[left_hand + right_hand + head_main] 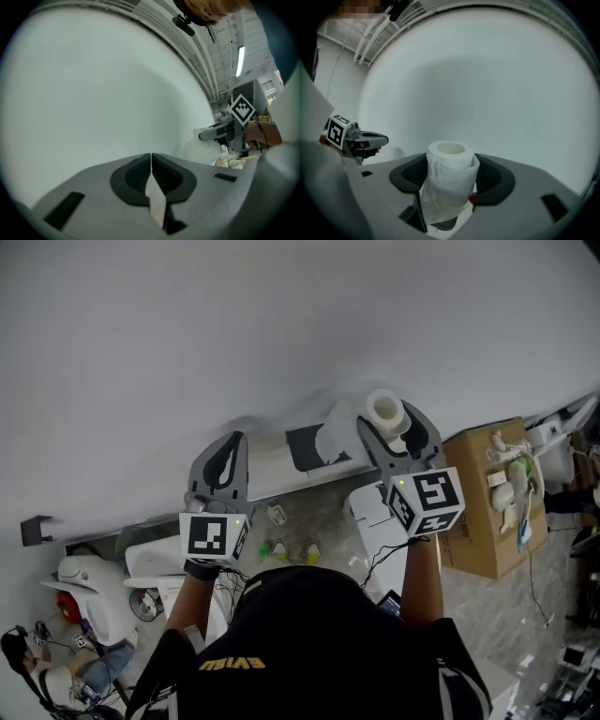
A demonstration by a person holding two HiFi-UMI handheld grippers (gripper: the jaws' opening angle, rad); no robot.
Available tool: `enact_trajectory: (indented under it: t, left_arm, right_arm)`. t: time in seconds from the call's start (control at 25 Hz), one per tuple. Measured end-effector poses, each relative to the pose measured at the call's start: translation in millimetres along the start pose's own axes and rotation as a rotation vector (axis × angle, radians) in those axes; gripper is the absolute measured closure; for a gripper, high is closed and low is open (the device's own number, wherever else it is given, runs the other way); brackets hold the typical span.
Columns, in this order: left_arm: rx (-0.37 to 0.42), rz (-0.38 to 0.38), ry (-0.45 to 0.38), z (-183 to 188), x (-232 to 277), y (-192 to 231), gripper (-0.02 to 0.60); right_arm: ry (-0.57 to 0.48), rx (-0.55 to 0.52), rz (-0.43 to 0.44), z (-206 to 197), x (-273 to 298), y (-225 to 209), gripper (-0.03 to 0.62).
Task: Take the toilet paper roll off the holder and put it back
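The white toilet paper roll (384, 409) stands upright between the jaws of my right gripper (397, 430), held up close to the white wall. In the right gripper view the roll (449, 180) fills the gap, a loose sheet hangs down its front, and the dark pads press on both its sides. My left gripper (221, 469) is raised at the left with nothing in it. Its jaws meet in the left gripper view (151, 161). A small black bracket (36, 529) sticks out of the wall far left; I cannot tell whether it is the holder.
A white ledge (281, 465) with a dark panel runs along the wall below the grippers. A cardboard box (478, 512) with small items on top stands at the right. White fixtures and cables lie on the floor at lower left (84, 592).
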State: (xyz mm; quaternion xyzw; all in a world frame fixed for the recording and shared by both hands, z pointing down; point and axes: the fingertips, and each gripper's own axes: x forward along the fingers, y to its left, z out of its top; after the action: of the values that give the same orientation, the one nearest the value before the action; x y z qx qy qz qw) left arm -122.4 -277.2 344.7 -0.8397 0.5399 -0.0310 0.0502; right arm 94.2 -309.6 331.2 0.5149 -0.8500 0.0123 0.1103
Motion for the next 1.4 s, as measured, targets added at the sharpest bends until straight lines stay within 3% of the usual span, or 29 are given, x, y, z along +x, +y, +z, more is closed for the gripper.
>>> enact_trajectory:
  t: [0.48, 0.76, 0.96, 1.4]
  left_arm:
    - [-0.016, 0.078, 0.037, -19, -12, 22, 0.566]
    - [0.001, 0.057, 0.063, -32, 3, 6, 0.566]
    - [-0.048, 0.058, 0.064, -42, 6, -1, 0.566]
    - [-0.053, 0.062, 0.124, -71, 2, -4, 0.566]
  right_arm:
    - [0.012, -0.031, 0.086, -5, 37, 33, 0.309]
    - [0.034, 0.008, 0.105, -36, 49, 37, 0.309]
    - [0.026, -0.002, 0.094, -52, 53, 47, 0.309]
    - [0.037, 0.03, 0.114, -78, 62, 58, 0.309]
